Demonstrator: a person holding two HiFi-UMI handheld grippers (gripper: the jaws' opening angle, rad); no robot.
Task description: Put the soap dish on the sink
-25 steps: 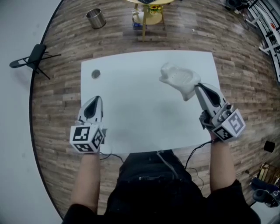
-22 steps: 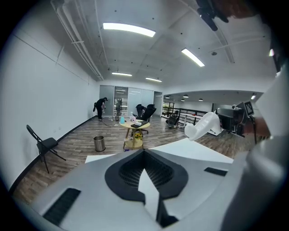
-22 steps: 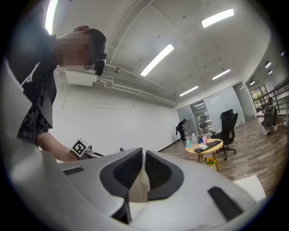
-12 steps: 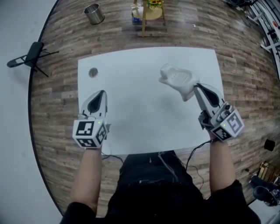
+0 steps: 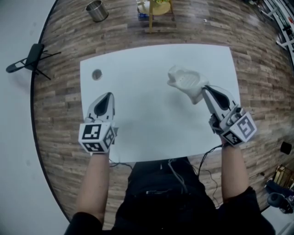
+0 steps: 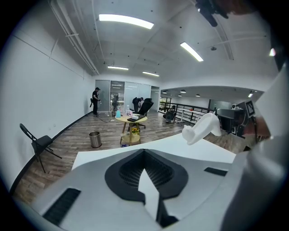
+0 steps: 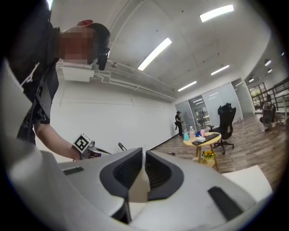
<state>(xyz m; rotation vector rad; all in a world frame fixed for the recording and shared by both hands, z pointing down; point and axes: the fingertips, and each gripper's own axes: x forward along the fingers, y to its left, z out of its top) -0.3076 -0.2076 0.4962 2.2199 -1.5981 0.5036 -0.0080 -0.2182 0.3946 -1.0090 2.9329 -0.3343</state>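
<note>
The white soap dish (image 5: 186,82) hangs tilted above the right half of the white table top (image 5: 147,114), and my right gripper (image 5: 205,92) is shut on its near end. In the right gripper view a cream sliver of the dish (image 7: 139,185) sits pinched between the jaws of the right gripper (image 7: 143,155). My left gripper (image 5: 108,96) hovers over the table's left side, shut and empty. From the left gripper view the dish (image 6: 202,128) shows raised at the right, past the closed jaw tips of the left gripper (image 6: 144,155). A small grey round disc (image 5: 97,74) lies near the table's far left corner.
Beyond the table stand a metal bin (image 5: 96,10) and a round yellow side table (image 5: 156,9) on the wooden floor. A black folding chair (image 5: 32,58) is at the left. Cables (image 5: 174,167) hang over the table's near edge by the person's body.
Both grippers have sunk a little toward the table top. The right one keeps its grip on the soap dish; the left stays shut and empty.
</note>
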